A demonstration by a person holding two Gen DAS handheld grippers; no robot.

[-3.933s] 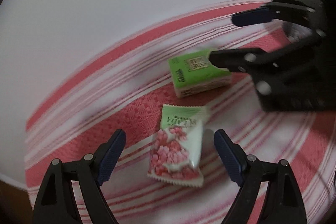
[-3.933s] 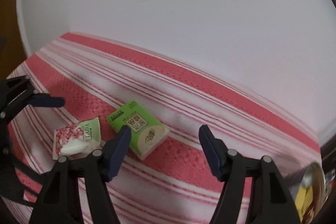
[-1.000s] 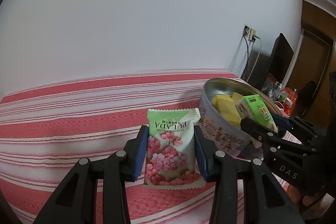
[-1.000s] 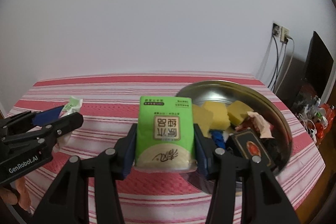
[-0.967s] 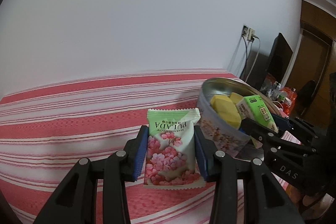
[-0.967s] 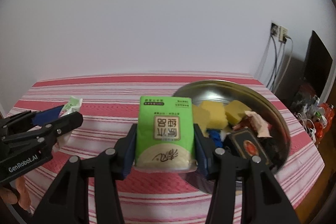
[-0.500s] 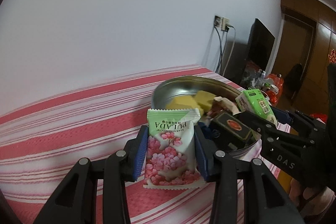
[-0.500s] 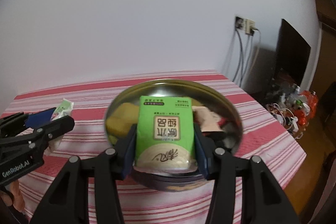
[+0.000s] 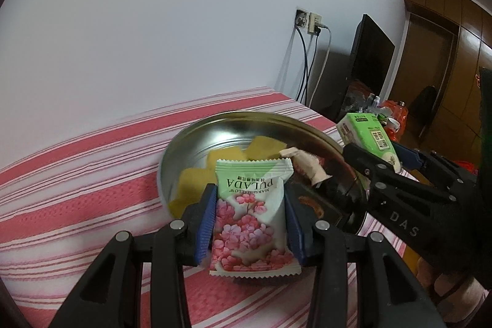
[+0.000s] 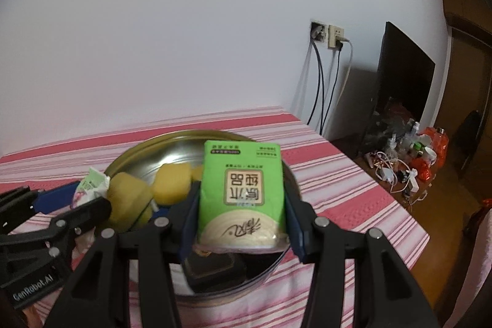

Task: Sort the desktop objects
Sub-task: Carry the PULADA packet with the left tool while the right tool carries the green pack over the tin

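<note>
My left gripper [image 9: 249, 215] is shut on a white and green marshmallow packet [image 9: 250, 223] with pink flowers, held above the near rim of a round metal tin [image 9: 215, 134]. My right gripper [image 10: 241, 215] is shut on a green tissue pack [image 10: 241, 189], held over the same tin [image 10: 181, 149]. In the left wrist view the right gripper [image 9: 396, 162] comes in from the right with the green pack [image 9: 366, 137]. The right wrist view has the left gripper [image 10: 66, 202] at the left with the packet's end [image 10: 92, 183].
The tin holds yellow sponge blocks [image 10: 170, 183], a dark box [image 10: 215, 269] and a crumpled wrapper [image 9: 307, 165]. It stands on a red and white striped tablecloth [image 9: 77, 174]. Beyond the table's right edge are a dark screen [image 10: 402, 75], wall sockets with cables [image 10: 326, 38] and floor clutter [image 10: 409, 162].
Both grippers have swung to the right with their loads and now hang over the tin, which has come from the right side to the middle of both views.
</note>
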